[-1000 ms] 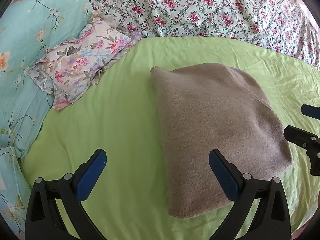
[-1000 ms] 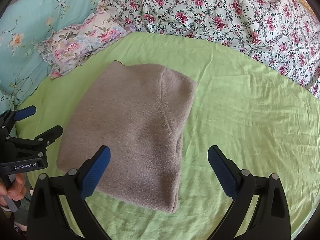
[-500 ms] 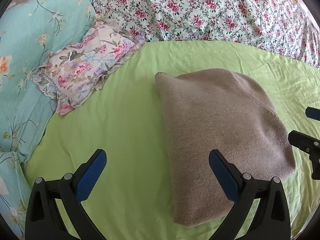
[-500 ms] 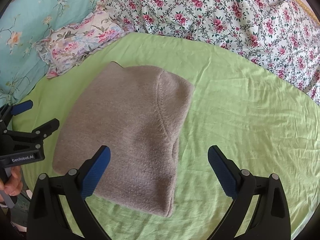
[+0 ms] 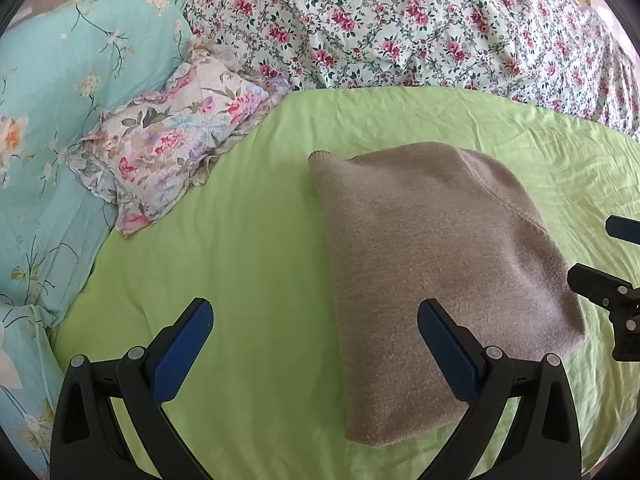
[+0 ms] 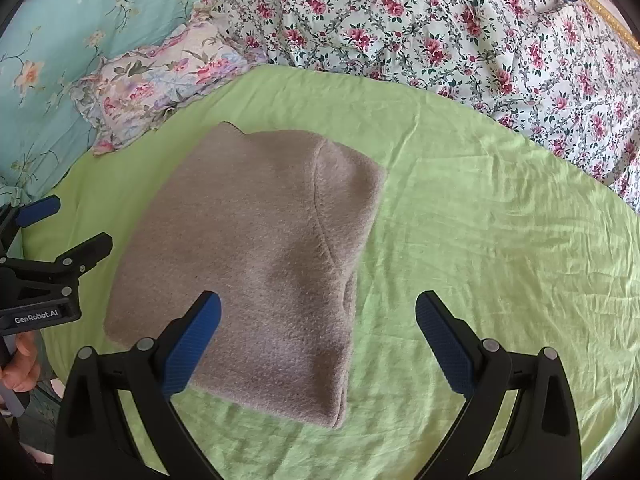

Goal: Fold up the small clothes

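Now pat the folded brown sweater [image 6: 248, 256] flat with both wide-open claws, left [image 5: 312, 344] and right [image 6: 318, 334], holding nothing.

The bed [image 5: 256, 264] is covered by a lime-green sheet [image 6: 500, 240], lightly creased across its right part. A folded taupe knit garment [image 6: 256, 248] lies flat on the sheet near the middle, a seam curving down its right side. At the far left a small ruffled floral pillow [image 5: 176, 136] rests partly on the sheet's edge, against a turquoise flowered cushion [image 5: 60, 92]. Along the far side a white quilt with pink roses [image 6: 440, 28] borders the sheet
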